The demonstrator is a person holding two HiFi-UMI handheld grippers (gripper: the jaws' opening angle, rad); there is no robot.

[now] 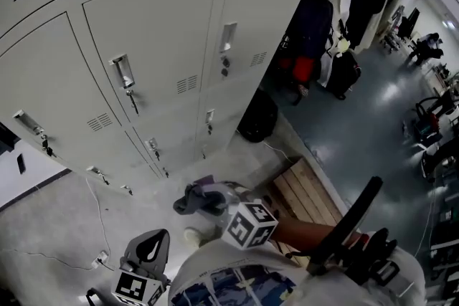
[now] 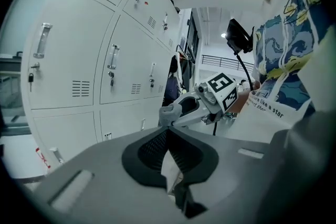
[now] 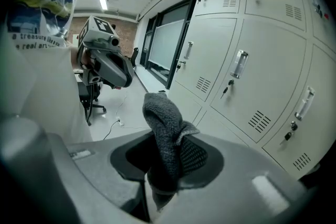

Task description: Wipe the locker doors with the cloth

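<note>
Right gripper (image 3: 169, 157) is clenched on the grey cloth (image 3: 164, 123), which sticks up out of its jaws. In the head view it sits low center, apart from the locker doors (image 1: 154, 39) that fill the upper left. Left gripper (image 2: 169, 136) is at lower left, jaws pressed together, nothing between them.

cloth (image 3: 164, 134) base hidden, lockers (image 1: 143, 32) cropped
</note>
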